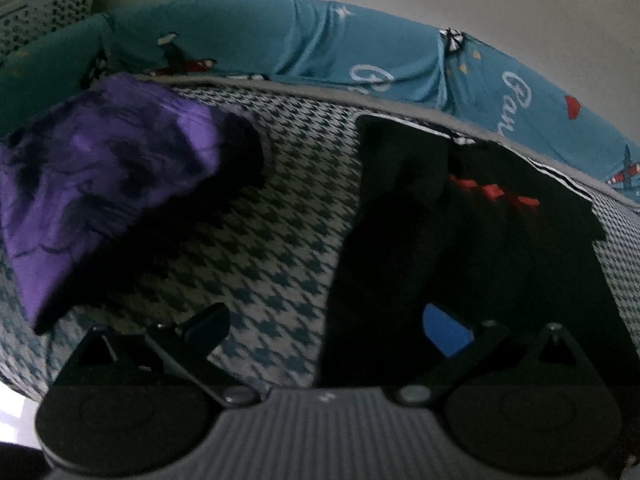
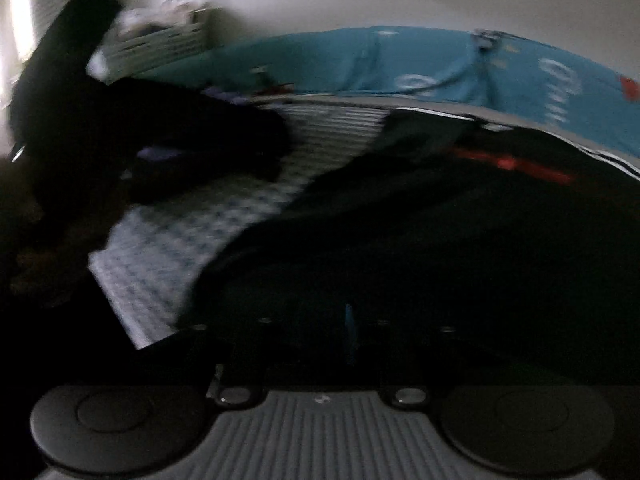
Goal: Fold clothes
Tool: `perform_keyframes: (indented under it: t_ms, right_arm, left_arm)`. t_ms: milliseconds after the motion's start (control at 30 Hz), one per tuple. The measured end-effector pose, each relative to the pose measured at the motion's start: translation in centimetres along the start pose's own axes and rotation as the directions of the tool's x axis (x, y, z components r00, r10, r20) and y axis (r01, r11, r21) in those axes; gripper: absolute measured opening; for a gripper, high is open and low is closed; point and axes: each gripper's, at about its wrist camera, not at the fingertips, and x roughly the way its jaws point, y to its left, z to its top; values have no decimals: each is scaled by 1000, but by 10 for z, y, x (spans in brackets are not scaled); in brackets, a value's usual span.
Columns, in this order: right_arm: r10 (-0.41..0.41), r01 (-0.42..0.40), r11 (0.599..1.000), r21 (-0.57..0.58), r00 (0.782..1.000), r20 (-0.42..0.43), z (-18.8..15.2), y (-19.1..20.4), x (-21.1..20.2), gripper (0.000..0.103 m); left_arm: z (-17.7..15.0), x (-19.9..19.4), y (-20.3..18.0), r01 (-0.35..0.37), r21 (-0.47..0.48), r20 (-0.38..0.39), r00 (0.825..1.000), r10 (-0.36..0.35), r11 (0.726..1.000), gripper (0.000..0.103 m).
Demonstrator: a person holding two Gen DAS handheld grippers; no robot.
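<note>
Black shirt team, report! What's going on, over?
Left gripper open, empty. Right gripper too dark to call. Black garment with red print unfolded on houndstooth bedcover. Purple cloth alongside.

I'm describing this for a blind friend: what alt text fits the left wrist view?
An open two-finger left gripper hovers over a blue-and-white houndstooth mattress, a crumpled purple garment on its left and a black garment with red lettering on its right. A teal printed sheet lies behind.

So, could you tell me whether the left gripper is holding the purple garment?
No, the left gripper is open and empty, apart from the purple garment.
</note>
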Motion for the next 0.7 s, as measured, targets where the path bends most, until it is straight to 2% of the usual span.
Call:
perform_keyframes:
  t_ms: [133,267,400,700]
  right_arm:
    - [-93,92,992,81,996,8,-7,-31,-16,25]
    - [-213,207,963,174,977,17,-14,-65,-30,32]
    - [-357,339,903,264,934,23,-21,-102,-51,37]
    - [-519,488,768,416,854,-44,-38,-157,-77,39]
  left_arm:
    - [-7,8,-11,19,24,-29,999,-18,1000,103]
    - [-12,14,-21,19,58,-48,999,-16,998,103]
    - [-14,19,-28,23,71,-63,998,-18,997,103]
    - [-15,29,-34,23,51,-87,996,-18,998,103]
